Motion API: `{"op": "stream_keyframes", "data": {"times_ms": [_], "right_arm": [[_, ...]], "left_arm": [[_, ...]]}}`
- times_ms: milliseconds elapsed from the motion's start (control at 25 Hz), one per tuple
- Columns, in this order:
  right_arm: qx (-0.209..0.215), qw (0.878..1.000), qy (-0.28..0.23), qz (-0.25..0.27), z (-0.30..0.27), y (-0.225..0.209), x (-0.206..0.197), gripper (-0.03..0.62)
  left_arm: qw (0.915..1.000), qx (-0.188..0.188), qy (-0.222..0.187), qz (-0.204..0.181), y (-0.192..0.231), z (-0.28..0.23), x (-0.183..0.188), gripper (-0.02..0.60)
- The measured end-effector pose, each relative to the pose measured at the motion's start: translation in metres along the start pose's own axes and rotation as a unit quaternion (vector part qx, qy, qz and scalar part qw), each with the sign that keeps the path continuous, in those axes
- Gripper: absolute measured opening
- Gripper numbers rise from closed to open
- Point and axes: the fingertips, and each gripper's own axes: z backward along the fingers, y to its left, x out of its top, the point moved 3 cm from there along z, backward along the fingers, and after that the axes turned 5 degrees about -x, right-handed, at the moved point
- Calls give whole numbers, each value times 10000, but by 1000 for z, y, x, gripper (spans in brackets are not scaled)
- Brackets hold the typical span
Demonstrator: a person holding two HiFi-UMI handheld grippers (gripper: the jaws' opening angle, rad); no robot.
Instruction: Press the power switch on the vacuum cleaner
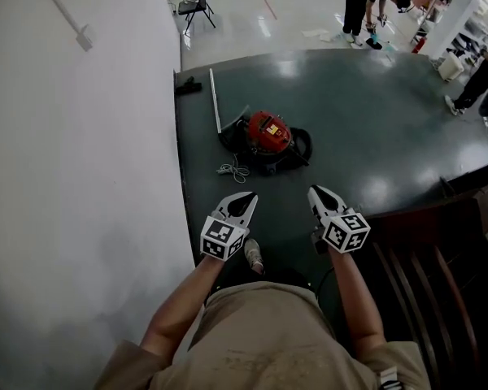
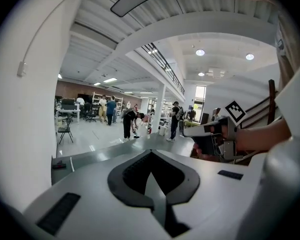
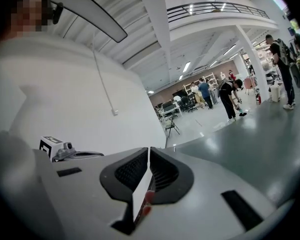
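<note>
Vacuum cleaner [image 1: 268,133] on floor [image 1: 374,112], wall [image 1: 73,177] at left; cord [image 1: 233,170] before cleaner; chair [image 1: 197,2] far behind

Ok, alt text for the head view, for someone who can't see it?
A red vacuum cleaner sits on the dark floor beside a white wall, ahead of the person. The left tool and right tool are shut and empty, held short of it.

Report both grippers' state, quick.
Left gripper: closed, holding nothing.
Right gripper: closed, holding nothing.
</note>
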Motion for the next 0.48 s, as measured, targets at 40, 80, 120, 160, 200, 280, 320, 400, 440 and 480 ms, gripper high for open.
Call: {"op": "stream_keyframes", "data": {"times_ms": [40,80,120,160,200,280,320,400,440,480], "right_arm": [[-46,10000,-14,-14,-5,0,0,9],[-95,9999,-24,-44,-10,0,0,9],[-145,9999,-24,-83,-15,-1,-1,9],[-192,9997,-10,-125,-20,-2,-2,9],[-233,9996,17,-158,-24,-2,-4,9],[-296,9994,83,-165,-29,-1,-8,9],[-319,9993,103,-149,-31,-1,-8,9],[-347,9993,91,-117,-38,3,-4,9],[-353,9993,56,-86,-40,5,-1,9],[-353,9994,8,-26,-40,9,4,9]], "left_arm": [[10000,-34,-1,-11,6,-1,0,3],[10000,-57,-7,-18,12,-2,0,3],[10000,-68,-15,-16,19,-4,0,3],[10000,-69,-27,3,26,-5,1,3],[10000,-66,-46,41,32,-5,1,3],[9998,-65,-119,130,38,-3,3,3],[9997,-63,-157,162,41,-3,4,3],[9995,-58,-200,235,50,-4,6,3],[9994,-60,-205,282,53,-4,6,3],[9992,-70,-209,320,56,-5,6,3]]}}
